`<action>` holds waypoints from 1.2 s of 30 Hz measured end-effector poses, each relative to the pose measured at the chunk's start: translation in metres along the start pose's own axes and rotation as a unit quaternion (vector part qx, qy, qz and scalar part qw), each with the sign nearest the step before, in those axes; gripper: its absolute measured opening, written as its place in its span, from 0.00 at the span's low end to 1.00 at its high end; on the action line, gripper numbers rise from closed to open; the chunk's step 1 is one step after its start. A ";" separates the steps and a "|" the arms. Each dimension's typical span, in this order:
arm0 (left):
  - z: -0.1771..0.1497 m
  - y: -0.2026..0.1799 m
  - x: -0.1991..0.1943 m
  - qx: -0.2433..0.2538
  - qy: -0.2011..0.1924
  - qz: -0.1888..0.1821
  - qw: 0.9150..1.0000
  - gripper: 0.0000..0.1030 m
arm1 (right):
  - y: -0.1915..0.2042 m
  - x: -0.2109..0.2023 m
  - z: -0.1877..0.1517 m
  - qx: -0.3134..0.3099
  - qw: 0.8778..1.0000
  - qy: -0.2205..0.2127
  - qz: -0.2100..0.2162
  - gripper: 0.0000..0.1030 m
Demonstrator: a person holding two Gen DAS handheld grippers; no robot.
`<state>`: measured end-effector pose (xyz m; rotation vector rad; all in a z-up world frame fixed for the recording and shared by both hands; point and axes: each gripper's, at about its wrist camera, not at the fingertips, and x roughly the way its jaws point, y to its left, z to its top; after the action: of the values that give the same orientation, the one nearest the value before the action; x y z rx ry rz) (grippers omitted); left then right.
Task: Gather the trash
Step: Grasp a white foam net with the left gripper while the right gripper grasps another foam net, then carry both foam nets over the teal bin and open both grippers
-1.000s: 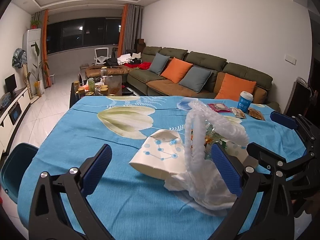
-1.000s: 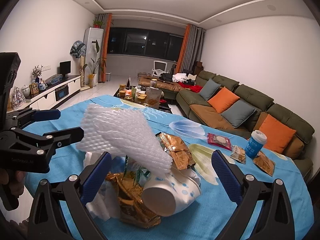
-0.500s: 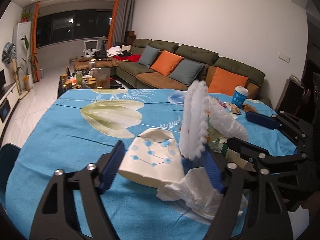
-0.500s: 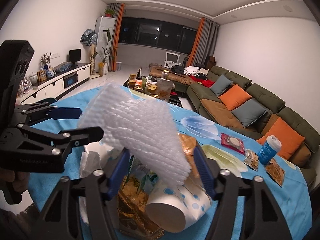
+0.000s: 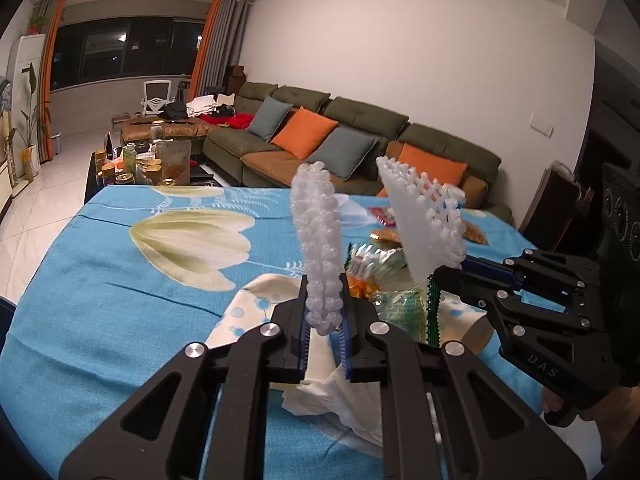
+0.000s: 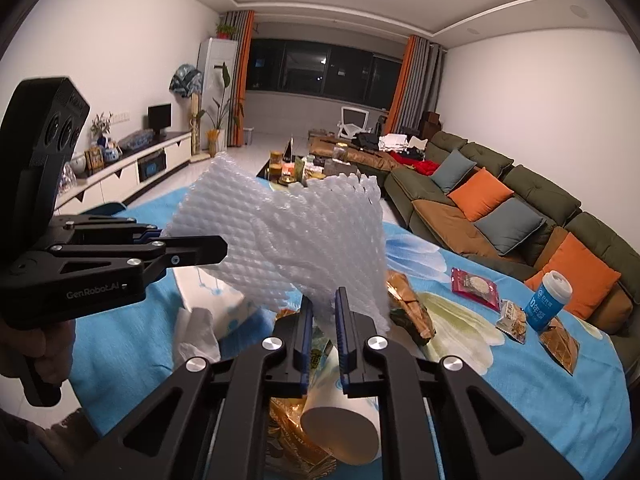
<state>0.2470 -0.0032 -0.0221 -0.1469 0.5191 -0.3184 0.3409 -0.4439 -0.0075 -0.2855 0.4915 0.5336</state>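
1. Clamped on one end of the white foam net (image 5: 318,248), the left gripper (image 5: 324,336) is seen level above the trash pile (image 5: 384,296) on the blue tablecloth (image 5: 120,288)
2. Pinched at its other end by the right gripper (image 6: 322,332), the foam net (image 6: 288,240) is held raised; bagging or binning is judged next, needing a joint carry

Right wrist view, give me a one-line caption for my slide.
Both grippers pinch a white foam net sleeve above a pile of wrappers and a paper cup on a blue tablecloth.

A home living room: sofa (image 6: 516,208), television (image 6: 159,115), curtains (image 6: 404,80).
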 end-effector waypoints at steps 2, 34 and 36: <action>0.003 0.003 -0.009 -0.009 -0.011 -0.006 1.000 0.12 | -0.001 -0.006 0.004 0.005 1.000 -0.009 0.002 0.09; 0.019 0.013 -0.074 -0.022 -0.066 -0.008 0.998 0.12 | 0.013 -0.009 0.038 0.009 1.000 -0.026 0.011 0.08; 0.022 0.015 -0.086 -0.022 -0.079 -0.001 0.997 0.12 | 0.013 -0.013 0.047 0.009 0.999 -0.037 0.014 0.08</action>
<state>0.1914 0.0411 0.0332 -0.2132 0.3698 -0.2957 0.3410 -0.4207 0.0372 -0.2420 0.4278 0.5645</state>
